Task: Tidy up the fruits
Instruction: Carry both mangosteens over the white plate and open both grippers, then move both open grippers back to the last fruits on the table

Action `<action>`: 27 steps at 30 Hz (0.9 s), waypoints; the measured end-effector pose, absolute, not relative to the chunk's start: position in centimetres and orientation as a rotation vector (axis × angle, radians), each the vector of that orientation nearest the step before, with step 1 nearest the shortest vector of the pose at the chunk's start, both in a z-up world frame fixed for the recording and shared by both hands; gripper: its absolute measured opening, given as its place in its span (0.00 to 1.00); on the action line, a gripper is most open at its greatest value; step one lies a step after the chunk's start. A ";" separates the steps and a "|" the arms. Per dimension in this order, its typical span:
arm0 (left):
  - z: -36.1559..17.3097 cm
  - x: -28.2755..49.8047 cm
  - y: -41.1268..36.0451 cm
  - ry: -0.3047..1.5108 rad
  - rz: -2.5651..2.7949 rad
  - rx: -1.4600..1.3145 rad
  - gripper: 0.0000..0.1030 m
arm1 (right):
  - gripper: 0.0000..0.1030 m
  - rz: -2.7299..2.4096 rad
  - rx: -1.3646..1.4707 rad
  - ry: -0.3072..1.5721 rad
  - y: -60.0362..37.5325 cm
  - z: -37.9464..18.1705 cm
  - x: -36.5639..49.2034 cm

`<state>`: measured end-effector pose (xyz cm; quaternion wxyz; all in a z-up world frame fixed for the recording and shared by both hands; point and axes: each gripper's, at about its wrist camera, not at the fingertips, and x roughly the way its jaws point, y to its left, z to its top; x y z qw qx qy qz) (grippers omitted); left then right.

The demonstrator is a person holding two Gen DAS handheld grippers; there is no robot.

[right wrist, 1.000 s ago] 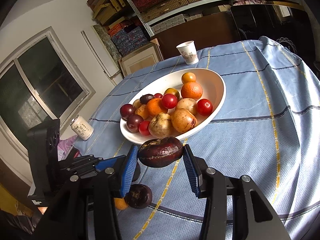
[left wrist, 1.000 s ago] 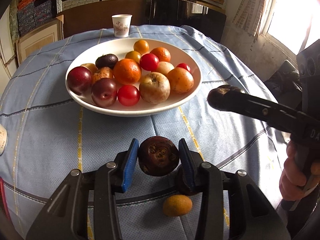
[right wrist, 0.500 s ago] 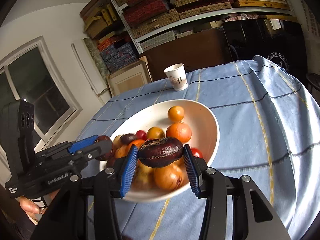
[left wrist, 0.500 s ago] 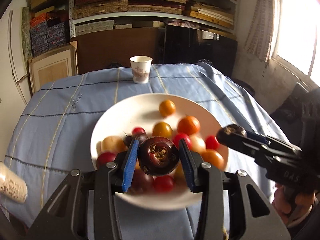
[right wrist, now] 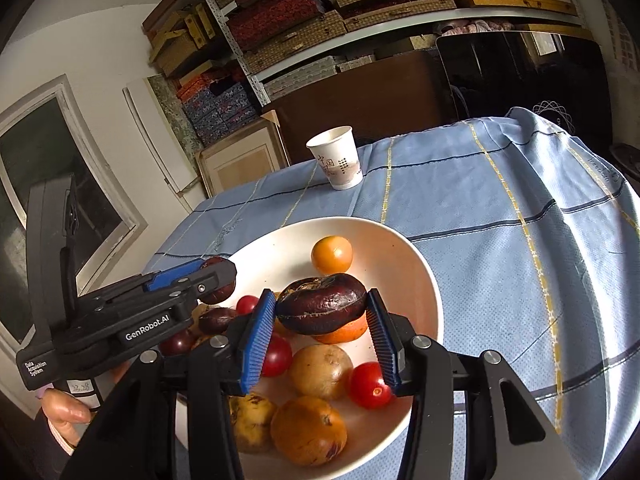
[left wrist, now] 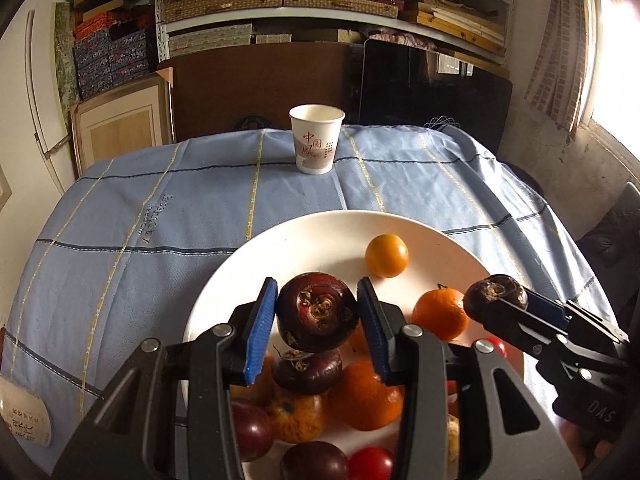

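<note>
Tablecloth blue-checked; shelves behind.

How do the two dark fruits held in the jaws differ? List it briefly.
Shape: the left gripper's fruit looks round, with its curled stem scar toward the camera; the right gripper's fruit looks flattened and oblong, gripped at its ends.
Skin: the left one shows reddish-maroon gloss; the right one looks darker, wrinkled and cracked.
Shared: both are dark purple-brown, clamped between blue pads above the white bowl.
</note>
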<state>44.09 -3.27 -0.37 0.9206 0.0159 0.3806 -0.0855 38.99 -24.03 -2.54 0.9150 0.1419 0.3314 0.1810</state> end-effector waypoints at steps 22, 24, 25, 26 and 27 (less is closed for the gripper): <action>0.2 26.1 2.5 0.682 -0.080 -0.048 0.95 | 0.56 0.579 0.095 0.741 -21.6 -2.6 25.2; -0.7 25.3 3.2 0.722 -0.089 -0.070 0.95 | 0.56 0.590 0.090 0.800 -21.1 -3.4 24.1; -1.0 24.9 3.6 0.737 -0.090 -0.087 0.95 | 0.56 0.603 0.091 0.819 -20.9 -3.6 23.6; -1.2 24.6 4.0 0.743 -0.086 -0.104 0.95 | 0.56 0.614 0.089 0.823 -20.6 -3.6 23.2; -1.3 24.4 4.3 0.745 -0.082 -0.117 0.95 | 0.56 0.622 0.084 0.821 -20.4 -3.6 22.8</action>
